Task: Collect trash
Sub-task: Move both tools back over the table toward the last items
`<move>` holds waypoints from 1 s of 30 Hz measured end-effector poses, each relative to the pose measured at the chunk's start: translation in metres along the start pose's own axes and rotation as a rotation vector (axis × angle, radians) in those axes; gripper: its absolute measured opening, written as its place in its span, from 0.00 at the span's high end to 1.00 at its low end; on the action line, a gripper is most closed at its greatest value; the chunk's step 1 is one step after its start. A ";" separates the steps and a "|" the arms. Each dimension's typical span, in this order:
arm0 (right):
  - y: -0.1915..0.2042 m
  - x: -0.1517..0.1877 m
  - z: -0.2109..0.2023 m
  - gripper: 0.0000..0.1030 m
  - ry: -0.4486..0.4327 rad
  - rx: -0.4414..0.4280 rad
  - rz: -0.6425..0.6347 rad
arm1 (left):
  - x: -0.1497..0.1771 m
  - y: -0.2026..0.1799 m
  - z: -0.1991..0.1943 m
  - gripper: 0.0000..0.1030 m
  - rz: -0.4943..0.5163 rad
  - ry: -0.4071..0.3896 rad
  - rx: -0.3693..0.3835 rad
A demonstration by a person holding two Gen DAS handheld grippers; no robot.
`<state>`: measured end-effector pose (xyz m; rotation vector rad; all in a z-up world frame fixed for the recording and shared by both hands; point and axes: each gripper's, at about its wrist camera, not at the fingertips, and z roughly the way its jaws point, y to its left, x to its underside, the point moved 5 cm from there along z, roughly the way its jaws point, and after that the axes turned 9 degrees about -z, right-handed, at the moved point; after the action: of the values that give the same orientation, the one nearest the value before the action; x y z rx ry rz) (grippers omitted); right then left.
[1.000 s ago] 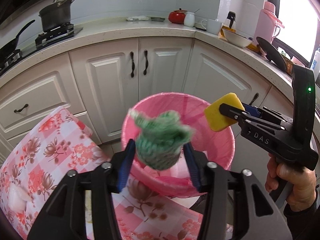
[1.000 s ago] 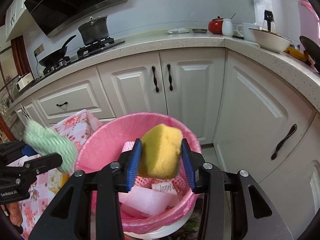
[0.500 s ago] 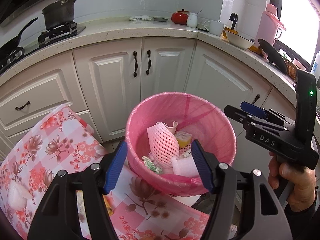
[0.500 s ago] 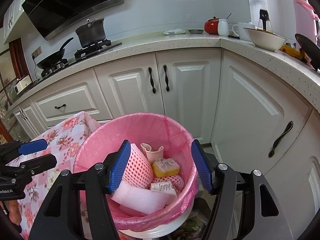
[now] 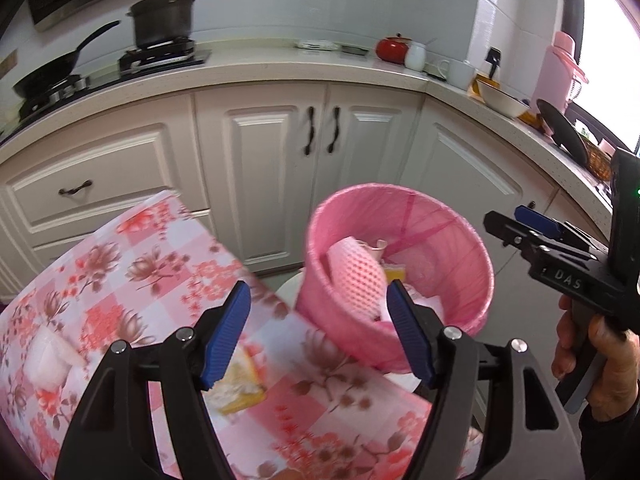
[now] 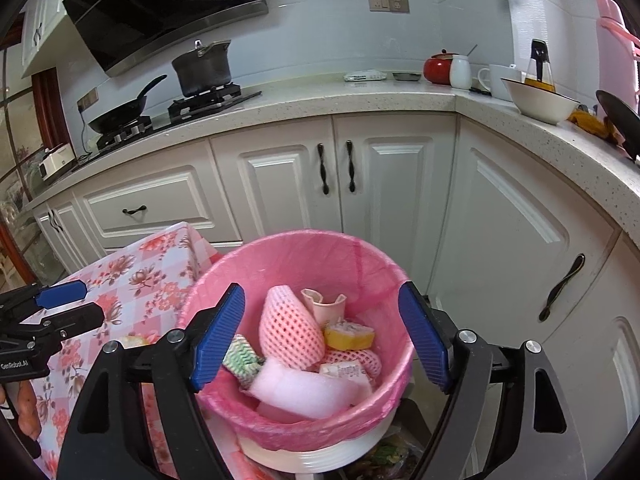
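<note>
A bin with a pink liner stands beside the floral table; its rim also shows in the left wrist view. In it lie a pink foam net, a yellow sponge, a green-white cloth and a pink foam sheet. My right gripper hovers over the bin, jaws opening, nothing between them. My left gripper hangs over the table edge left of the bin, jaws opening and empty. Each gripper shows in the other's view: right gripper, left gripper.
The floral tablecloth carries a yellow-white scrap and a white foam piece. White cabinets curve close behind the bin. The counter above holds a pot, a pan and a bowl.
A second ago the left gripper held the green cloth and the right held the yellow sponge above the bin. Both pieces now lie in the bin, both jaws have widened, and the left gripper has shifted toward the table.
</note>
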<state>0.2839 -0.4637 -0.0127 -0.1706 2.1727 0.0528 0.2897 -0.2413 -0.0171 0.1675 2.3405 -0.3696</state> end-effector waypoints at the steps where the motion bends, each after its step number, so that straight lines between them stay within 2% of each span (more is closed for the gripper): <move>1: 0.002 0.000 -0.001 0.24 -0.002 -0.007 -0.001 | 0.001 0.008 -0.004 0.34 -0.011 -0.006 -0.008; 17: 0.090 0.002 -0.013 0.20 0.006 -0.129 -0.098 | 0.017 0.108 -0.071 0.31 -0.177 -0.097 -0.106; 30: 0.174 0.014 -0.010 0.19 0.054 -0.234 -0.200 | 0.042 0.165 -0.097 0.31 -0.262 -0.120 -0.173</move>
<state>0.2430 -0.2940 -0.0227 -0.5266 2.1888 0.1903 0.2323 -0.0537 -0.0161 -0.2401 2.2659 -0.2921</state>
